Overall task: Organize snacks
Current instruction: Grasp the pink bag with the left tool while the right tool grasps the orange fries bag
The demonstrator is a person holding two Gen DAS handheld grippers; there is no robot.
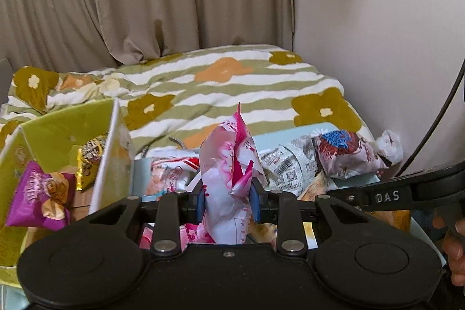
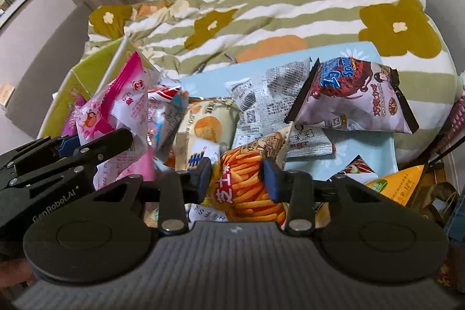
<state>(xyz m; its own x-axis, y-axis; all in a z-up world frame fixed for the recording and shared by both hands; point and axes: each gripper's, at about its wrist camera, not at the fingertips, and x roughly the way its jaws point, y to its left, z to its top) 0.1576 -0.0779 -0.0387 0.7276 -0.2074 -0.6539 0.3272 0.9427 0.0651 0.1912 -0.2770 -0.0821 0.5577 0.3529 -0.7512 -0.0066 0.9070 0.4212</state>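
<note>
Your left gripper (image 1: pixel 227 198) pinches the pink-and-white snack packet (image 1: pixel 229 164) across its crumpled middle; judge it light, puffy and slippery, so a grip on the sealed seam would slip less. Your right gripper (image 2: pixel 237 175) is clamped on the orange fries packet (image 2: pixel 247 188), likewise soft film with brittle contents, so squeeze gently. Both packets hang just above the pile on the pale blue tray (image 2: pixel 377 147). To the left, the green box (image 1: pixel 58 132) already holds a purple packet (image 1: pixel 40 193). Beyond lies the flowered quilt (image 1: pixel 232 83).
</note>
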